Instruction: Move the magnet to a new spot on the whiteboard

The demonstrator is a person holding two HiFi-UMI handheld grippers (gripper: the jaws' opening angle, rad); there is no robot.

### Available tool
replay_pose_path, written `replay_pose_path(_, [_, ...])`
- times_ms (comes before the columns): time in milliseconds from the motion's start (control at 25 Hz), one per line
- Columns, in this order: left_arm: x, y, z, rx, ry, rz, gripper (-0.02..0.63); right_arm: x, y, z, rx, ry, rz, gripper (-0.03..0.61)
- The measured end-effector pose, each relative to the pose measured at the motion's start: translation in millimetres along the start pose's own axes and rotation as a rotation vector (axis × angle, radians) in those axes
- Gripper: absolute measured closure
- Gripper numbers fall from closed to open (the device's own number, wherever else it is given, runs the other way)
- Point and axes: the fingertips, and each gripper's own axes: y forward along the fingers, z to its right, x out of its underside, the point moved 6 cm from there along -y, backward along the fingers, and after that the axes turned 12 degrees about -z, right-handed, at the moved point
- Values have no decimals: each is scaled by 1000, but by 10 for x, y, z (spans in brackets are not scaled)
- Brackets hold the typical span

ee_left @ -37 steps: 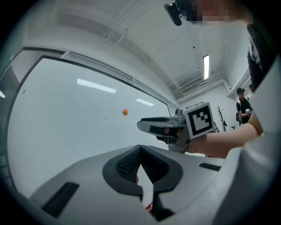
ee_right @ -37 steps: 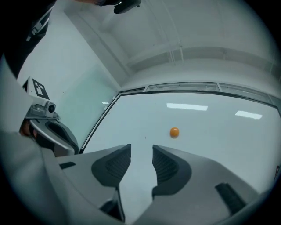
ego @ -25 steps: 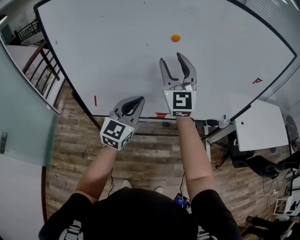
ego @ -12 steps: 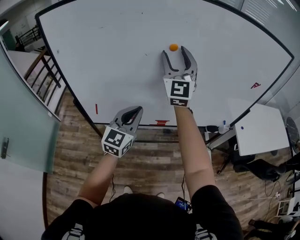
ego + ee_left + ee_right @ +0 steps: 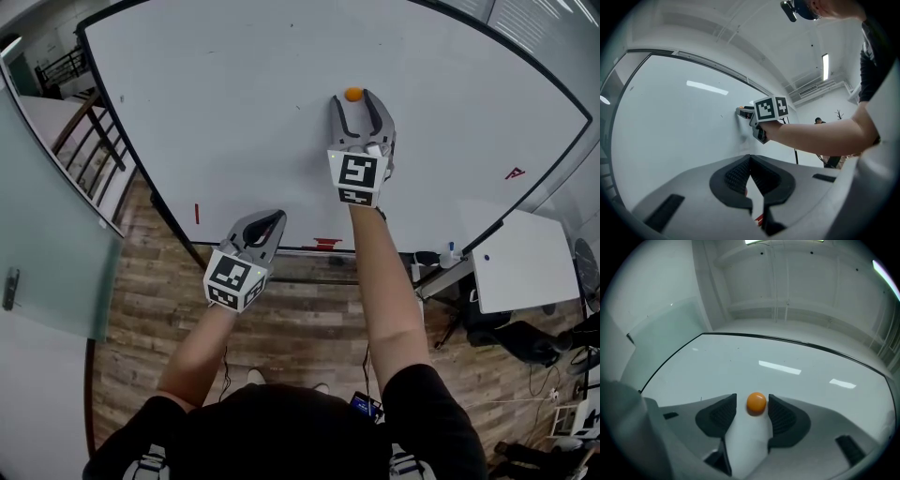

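right gripper (image 5: 354, 96) jaws just closing; magnet (image 5: 756, 403) between, unclamped

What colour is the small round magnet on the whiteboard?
Orange. The magnet shows best in the right gripper view.

Wood-plank floor (image 5: 300, 309), frosted glass panel (image 5: 47, 244) standing along the floor's left edge, dark railing (image 5: 89, 141) beyond the floor's upper left corner, white table (image 5: 525, 262) over the floor's right side, dark chair (image 5: 511, 333) on the floor's lower right, loose cables (image 5: 562, 384) at the floor's far right
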Motion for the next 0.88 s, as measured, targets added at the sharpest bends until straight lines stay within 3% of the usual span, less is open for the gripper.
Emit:
replay_pose_path(240, [19,-51,-1,-9,-3,-2,611,-8,-2,5,40,-25,-13,468])
replay_pose_path(560, [52,-131,0,-20,-12,-3,611,-26,-51,33,-22,20,-23,462])
replay_pose_path(880, [42,-204,43,-17,-9,5,611,-124,-361,-148,-85,-12,2,460])
